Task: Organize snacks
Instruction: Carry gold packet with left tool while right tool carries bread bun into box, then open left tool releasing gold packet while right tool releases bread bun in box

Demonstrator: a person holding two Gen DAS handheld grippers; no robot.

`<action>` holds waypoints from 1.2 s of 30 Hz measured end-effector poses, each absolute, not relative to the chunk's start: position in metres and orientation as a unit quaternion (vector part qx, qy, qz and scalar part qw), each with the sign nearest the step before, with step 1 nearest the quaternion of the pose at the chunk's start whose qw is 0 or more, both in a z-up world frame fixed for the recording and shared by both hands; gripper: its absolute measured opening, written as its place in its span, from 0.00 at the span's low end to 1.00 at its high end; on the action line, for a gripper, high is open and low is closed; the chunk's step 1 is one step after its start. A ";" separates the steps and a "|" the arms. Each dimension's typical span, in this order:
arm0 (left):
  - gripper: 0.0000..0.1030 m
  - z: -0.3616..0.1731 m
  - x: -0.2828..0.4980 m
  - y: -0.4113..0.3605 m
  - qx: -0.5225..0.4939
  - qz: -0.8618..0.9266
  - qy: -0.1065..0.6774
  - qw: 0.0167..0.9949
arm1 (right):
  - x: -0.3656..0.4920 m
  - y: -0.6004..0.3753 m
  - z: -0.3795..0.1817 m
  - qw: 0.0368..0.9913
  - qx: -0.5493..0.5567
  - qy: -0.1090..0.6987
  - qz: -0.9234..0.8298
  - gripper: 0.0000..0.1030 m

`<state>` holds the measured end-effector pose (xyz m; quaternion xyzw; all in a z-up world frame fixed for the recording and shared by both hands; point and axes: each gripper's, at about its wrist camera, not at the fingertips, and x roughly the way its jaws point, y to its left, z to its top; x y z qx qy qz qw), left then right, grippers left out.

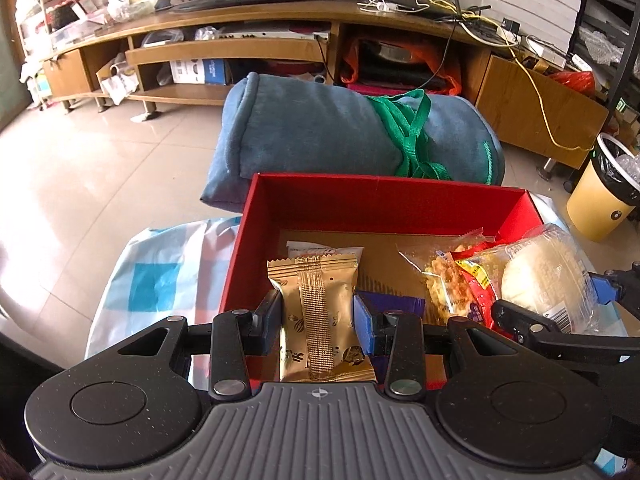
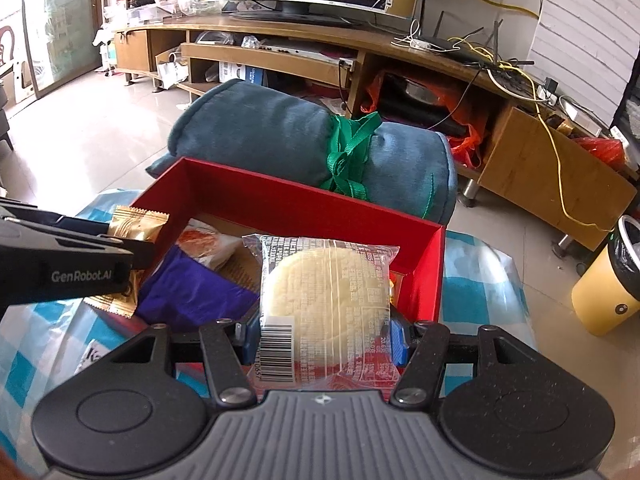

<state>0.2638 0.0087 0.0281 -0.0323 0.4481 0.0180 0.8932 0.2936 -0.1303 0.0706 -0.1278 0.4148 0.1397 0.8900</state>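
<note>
A red box (image 1: 372,200) with a cardboard floor stands in front of me, also in the right wrist view (image 2: 288,204). My left gripper (image 1: 318,316) is shut on a gold snack packet (image 1: 320,312), held over the box's near left corner. My right gripper (image 2: 324,332) is shut on a clear-wrapped round white cake (image 2: 326,284), held over the box's near right side; it shows in the left wrist view (image 1: 544,272) too. Inside the box lie a purple packet (image 2: 192,292), an orange-and-white packet (image 2: 206,242) and red-and-clear snack bags (image 1: 452,276).
The box sits on a blue-and-white checked cloth (image 1: 156,276). A rolled blue blanket (image 1: 320,132) with green straps lies just behind it. A wooden TV stand (image 1: 240,28) runs along the back, and a yellow bin (image 1: 604,196) stands at the right.
</note>
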 end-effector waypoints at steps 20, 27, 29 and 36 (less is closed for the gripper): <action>0.44 0.005 0.290 0.003 -0.006 0.036 0.468 0.883 | 0.323 -0.128 0.048 0.885 -0.137 0.428 0.122 0.52; 0.44 0.000 0.292 0.001 -0.004 0.035 0.476 0.879 | 0.329 -0.123 0.046 0.886 -0.135 0.424 0.127 0.52; 0.44 -0.001 0.292 0.000 -0.004 0.035 0.477 0.878 | 0.330 -0.122 0.045 0.886 -0.136 0.423 0.129 0.52; 0.45 -0.003 0.293 -0.002 0.000 0.037 0.480 0.877 | 0.333 -0.116 0.043 0.888 -0.139 0.419 0.132 0.52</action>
